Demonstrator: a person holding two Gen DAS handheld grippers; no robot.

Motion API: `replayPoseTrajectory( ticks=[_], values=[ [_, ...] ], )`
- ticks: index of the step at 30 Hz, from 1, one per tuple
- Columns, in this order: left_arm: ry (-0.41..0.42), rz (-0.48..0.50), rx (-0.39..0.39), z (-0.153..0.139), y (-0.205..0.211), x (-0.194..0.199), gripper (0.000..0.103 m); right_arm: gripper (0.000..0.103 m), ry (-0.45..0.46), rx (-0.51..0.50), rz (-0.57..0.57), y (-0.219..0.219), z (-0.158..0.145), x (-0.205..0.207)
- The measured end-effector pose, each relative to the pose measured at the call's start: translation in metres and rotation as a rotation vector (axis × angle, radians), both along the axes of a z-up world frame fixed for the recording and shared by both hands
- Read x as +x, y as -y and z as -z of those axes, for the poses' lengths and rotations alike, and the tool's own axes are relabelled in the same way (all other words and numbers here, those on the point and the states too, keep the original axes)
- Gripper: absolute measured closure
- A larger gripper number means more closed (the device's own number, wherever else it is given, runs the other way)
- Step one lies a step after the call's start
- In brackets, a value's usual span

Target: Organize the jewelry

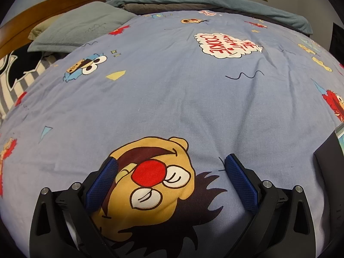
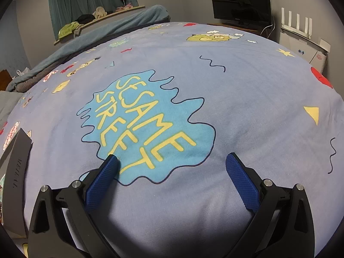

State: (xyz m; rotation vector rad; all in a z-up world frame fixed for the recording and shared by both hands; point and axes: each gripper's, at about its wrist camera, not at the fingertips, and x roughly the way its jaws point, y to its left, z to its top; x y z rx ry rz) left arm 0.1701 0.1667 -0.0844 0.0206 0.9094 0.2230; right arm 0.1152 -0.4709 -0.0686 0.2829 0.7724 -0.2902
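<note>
My left gripper (image 1: 171, 162) is open and empty, low over the blue cartoon-print bedspread (image 1: 172, 99), its blue pads either side of a printed yellow face. A dark box (image 1: 331, 157) shows at the right edge of the left wrist view. My right gripper (image 2: 172, 161) is open and empty over the bedspread (image 2: 247, 111), near the printed "Sesame Street" patch. The same dark grey box (image 2: 16, 167), with small lettering on its side, stands at the left edge of the right wrist view. No jewelry shows in either view.
A grey-green pillow (image 1: 81, 25) and a wooden headboard (image 1: 43, 8) lie at the far left. A folded teal blanket (image 1: 215, 2) runs along the far edge of the bed. A dark monitor (image 2: 240, 2) and a white router (image 2: 298, 28) stand beyond the bed.
</note>
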Motion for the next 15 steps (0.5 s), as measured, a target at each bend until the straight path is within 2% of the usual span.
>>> replayPoseTrajectory(
  ticks=[8, 10, 13, 15],
  values=[
    [-0.017, -0.011, -0.020, -0.002, -0.001, -0.001, 0.004, 0.004, 0.018, 0.020, -0.003, 0.003, 0.000, -0.002],
    [-0.007, -0.035, -0.040, -0.011, 0.003, -0.015, 0.005, 0.004, 0.019, 0.019, -0.003, 0.004, -0.001, -0.003],
    [0.026, -0.017, -0.039, -0.026, 0.023, -0.044, 0.005, 0.004, 0.014, 0.009, 0.004, 0.002, -0.003, -0.006],
    [0.028, -0.018, -0.081, -0.038, 0.039, -0.062, 0.005, 0.004, -0.011, -0.021, 0.013, -0.005, -0.006, -0.007]
  ],
)
